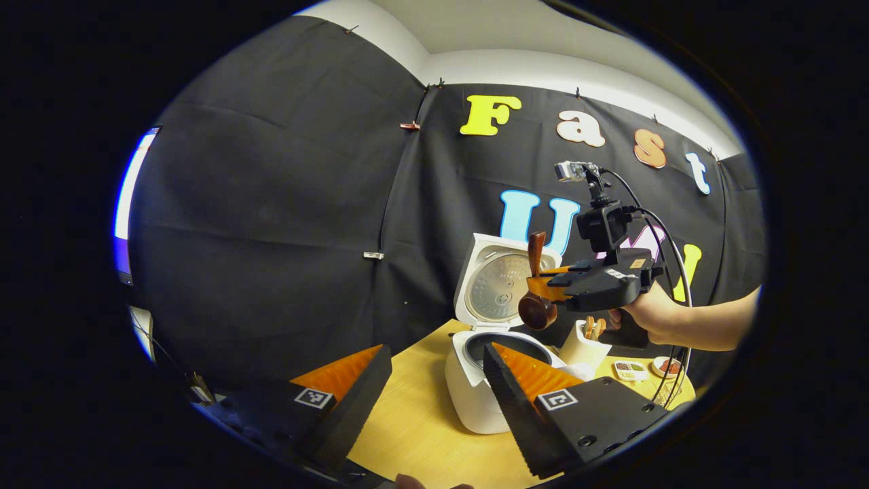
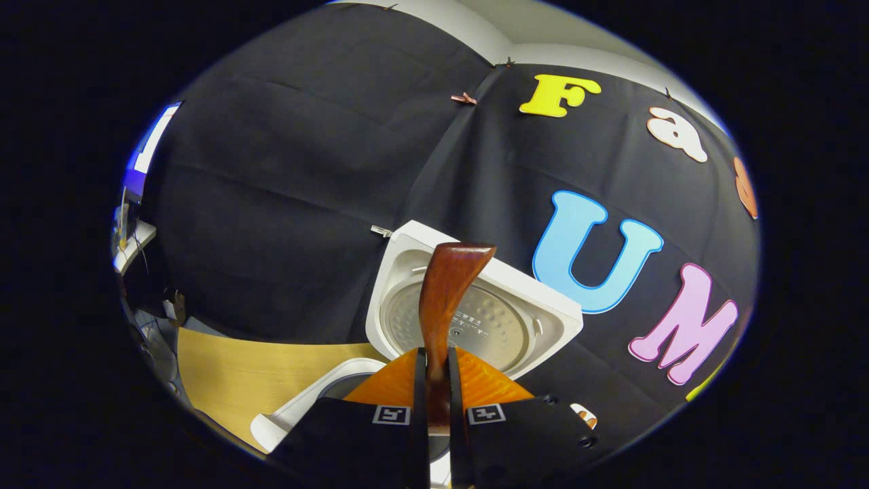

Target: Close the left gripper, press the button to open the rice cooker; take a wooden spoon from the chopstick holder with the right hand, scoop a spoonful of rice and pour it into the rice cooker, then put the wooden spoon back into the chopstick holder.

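Two fingers of the right gripper (image 2: 434, 390) clamp the wooden spoon (image 1: 536, 292) mid-handle, bowl hanging above the open rice cooker (image 1: 485, 380) at the desk's (image 1: 421, 421) far edge. Left gripper (image 1: 434, 401) fingers stand apart. Advise level carriage toward the rice.

No readable text, square coded markers on the gripper fingers (image 1: 558, 399), lid print too small

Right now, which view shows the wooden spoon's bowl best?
The left gripper view: the whole wooden spoon shows there, bowl hanging down, held by the right gripper. The right gripper view shows the spoon's handle between the jaws.
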`<action>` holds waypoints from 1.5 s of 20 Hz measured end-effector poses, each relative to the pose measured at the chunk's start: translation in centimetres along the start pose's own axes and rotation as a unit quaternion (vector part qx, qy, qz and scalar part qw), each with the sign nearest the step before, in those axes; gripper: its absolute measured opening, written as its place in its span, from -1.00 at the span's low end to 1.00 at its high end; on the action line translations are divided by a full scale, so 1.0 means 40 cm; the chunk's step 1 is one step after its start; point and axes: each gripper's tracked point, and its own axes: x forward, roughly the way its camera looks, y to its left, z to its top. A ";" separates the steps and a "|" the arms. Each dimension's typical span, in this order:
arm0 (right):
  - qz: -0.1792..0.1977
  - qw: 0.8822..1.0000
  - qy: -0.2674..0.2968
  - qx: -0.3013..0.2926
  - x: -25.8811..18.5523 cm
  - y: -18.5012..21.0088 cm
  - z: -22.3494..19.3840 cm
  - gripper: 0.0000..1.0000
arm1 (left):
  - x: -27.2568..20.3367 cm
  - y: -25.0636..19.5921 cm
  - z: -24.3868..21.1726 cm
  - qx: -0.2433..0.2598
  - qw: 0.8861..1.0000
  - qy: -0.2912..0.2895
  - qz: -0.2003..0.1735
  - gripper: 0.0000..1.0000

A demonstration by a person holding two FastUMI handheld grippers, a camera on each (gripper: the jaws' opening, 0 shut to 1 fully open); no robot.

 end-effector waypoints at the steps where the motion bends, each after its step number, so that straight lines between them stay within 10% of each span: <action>1: -0.001 1.000 0.003 -0.005 0.000 -0.002 -0.003 -0.69 | -0.006 0.001 0.002 0.002 1.000 0.000 0.001 0.88; 7: 0.008 0.984 0.032 0.175 -0.011 -0.026 -0.032 -0.67 | -0.038 0.003 0.007 0.023 1.000 -0.005 0.007 0.88; 13: 0.001 0.916 0.008 0.401 -0.083 -0.122 -0.039 -0.68 | -0.056 -0.023 0.030 0.031 0.999 -0.013 0.000 0.87; 21: -0.041 0.878 -0.094 0.468 -0.363 -0.316 0.025 -0.68 | -0.032 -0.094 0.074 0.041 0.998 -0.029 -0.023 0.88; 30: -0.162 0.867 -0.130 0.454 -0.738 -0.568 -0.127 -0.68 | 0.017 -0.161 0.089 0.045 0.998 -0.029 -0.045 0.87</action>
